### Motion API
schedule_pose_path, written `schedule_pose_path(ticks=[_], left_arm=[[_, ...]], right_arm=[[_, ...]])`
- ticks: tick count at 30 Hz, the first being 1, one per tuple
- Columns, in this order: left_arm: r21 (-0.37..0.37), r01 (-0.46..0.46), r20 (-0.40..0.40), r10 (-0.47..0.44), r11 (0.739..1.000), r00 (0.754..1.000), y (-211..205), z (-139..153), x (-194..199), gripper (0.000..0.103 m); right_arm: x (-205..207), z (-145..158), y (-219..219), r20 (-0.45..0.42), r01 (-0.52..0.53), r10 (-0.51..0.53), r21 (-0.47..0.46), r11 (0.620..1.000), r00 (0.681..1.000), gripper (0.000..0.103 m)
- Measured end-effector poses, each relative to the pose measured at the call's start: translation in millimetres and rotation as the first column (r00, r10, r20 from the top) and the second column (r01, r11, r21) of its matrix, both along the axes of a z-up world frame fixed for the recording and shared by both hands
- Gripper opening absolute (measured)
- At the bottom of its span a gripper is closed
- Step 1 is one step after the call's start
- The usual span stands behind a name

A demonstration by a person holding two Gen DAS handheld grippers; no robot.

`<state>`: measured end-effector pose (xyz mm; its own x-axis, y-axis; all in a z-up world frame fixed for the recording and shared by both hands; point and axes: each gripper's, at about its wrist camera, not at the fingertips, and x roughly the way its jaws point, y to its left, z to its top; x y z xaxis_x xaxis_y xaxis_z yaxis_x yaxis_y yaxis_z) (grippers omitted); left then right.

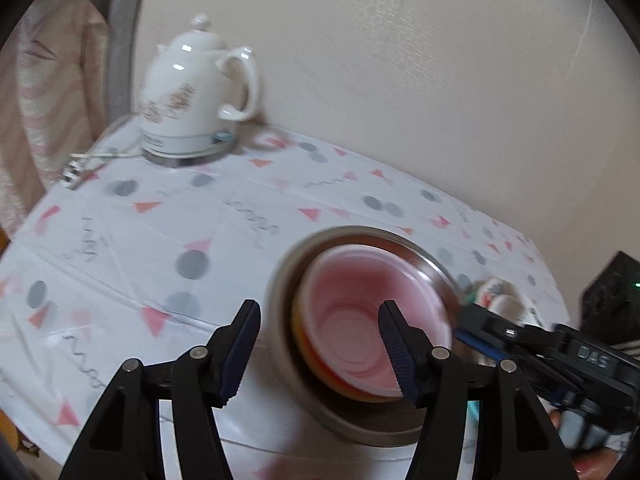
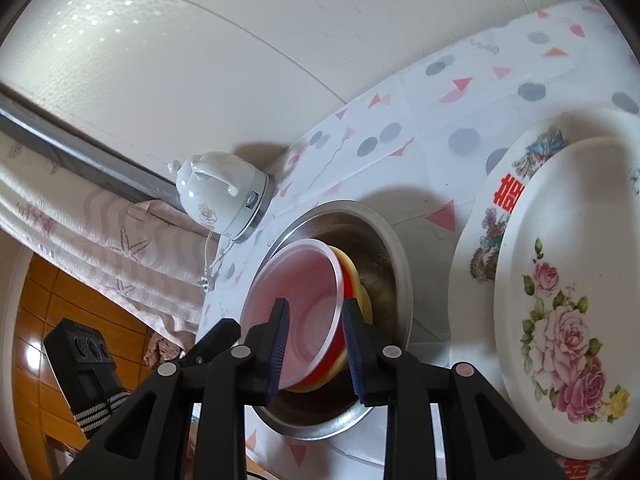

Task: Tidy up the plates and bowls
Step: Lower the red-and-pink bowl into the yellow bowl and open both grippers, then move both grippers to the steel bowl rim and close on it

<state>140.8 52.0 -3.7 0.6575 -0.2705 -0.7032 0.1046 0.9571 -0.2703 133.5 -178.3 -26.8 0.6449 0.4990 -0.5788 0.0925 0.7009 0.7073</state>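
In steel bowl (image 2: 384, 248) | translucent pink bowl (image 2: 296, 292) over yellow one

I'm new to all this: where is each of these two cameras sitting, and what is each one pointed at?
Left wrist view: sits on the left tool, looking along its two open fingers at the pink bowl in the steel bowl; the right tool shows alongside.
Right wrist view: sits on the right tool, tilted, fingers straddling the pink bowl's rim; floral plates beside.
Shared: nested bowls, white kettle, patterned tablecloth.
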Motion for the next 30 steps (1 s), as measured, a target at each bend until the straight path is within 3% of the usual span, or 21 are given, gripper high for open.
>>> schedule_pose_path(ticks=[4,11,16,21,30], left_arm=[[0.032,-0.077,0.018,0.076,0.997,0.997,15.3,-3.5,-2.2,0.071],[0.027,-0.132,-0.024,0.133,0.991,0.991,36.6,-17.0,-4.1,0.072],[0.042,-0.131,-0.027,0.132,0.990,0.991,34.2,-18.7,-5.7,0.072],[0.062,-0.127,-0.019,0.128,0.990,0.992,33.3,-20.8,-7.8,0.081],[0.011,-0.095,-0.052,0.096,0.995,0.994,32.6,-27.0,-11.3,0.081]], right_arm=[[0.0,5.3,11.0,-0.018,-0.034,0.033,-0.077,0.996,0.999,0.033],[2.1,7.3,35.5,-0.045,-0.112,0.106,-0.182,0.977,0.993,0.036],[11.8,8.1,36.0,-0.020,-0.071,0.068,-0.243,0.968,0.997,0.036],[0.1,20.5,29.5,0.050,-0.046,0.058,-0.214,0.976,0.997,0.036],[-11.4,27.7,4.6,0.073,0.034,-0.015,-0.261,0.965,0.997,0.036]])
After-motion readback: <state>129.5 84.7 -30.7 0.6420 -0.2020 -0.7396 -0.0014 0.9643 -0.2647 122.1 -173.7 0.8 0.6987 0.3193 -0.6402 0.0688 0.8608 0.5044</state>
